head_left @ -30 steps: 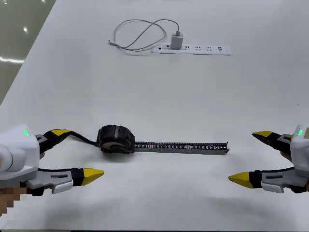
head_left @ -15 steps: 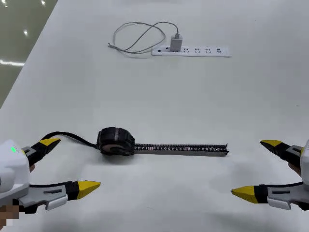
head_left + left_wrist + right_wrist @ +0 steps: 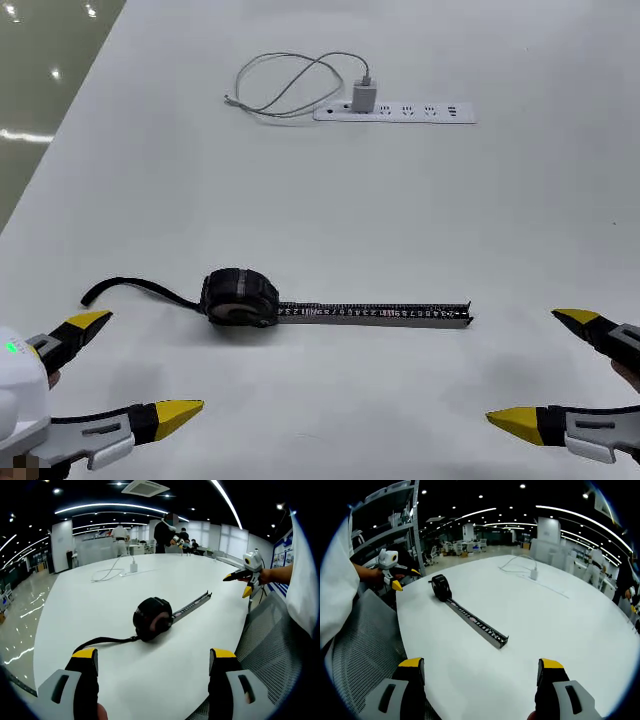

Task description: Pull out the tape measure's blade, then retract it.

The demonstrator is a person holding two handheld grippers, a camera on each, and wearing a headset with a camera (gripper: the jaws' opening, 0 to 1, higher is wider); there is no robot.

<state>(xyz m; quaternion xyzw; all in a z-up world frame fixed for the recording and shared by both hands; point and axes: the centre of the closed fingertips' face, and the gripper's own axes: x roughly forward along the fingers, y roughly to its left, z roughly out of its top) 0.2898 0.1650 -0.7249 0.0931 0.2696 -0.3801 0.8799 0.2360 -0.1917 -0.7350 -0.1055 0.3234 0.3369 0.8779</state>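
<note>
Both grippers are clear of the work: left gripper (image 3: 152, 360) is low-left in the head view, jaws spread wide, nothing between them, yellow tips pointing toward the middle of the table (image 3: 400, 210). The right gripper (image 3: 523, 365) is low-right, mirrored, also wide open and empty. The tape measure (image 3: 239, 297) sits on the white table between the two and a bit further from the person, nearer the left gripper. Its blade (image 3: 375, 313) is pulled out and lies on the surface, running from the case toward the right gripper, markings facing up, with the end hook free and well short of the right jaws. A black strap (image 3: 130, 289) trails from the other side of the case toward the left gripper, its end near the upper left tip but not touching it. In the left gripper view the case sits dead ahead between the jaws, with the blade running away toward the other gripper. In the right gripper view the hook end is nearest and the case is at the far end. At the far side of the table there is a white power strip (image 3: 410, 111) with a charger (image 3: 363, 97) plugged in and a looped cable (image 3: 280, 85), well apart from the tape. A few people (image 3: 167, 530) stand beyond the far edge in the left gripper view
</note>
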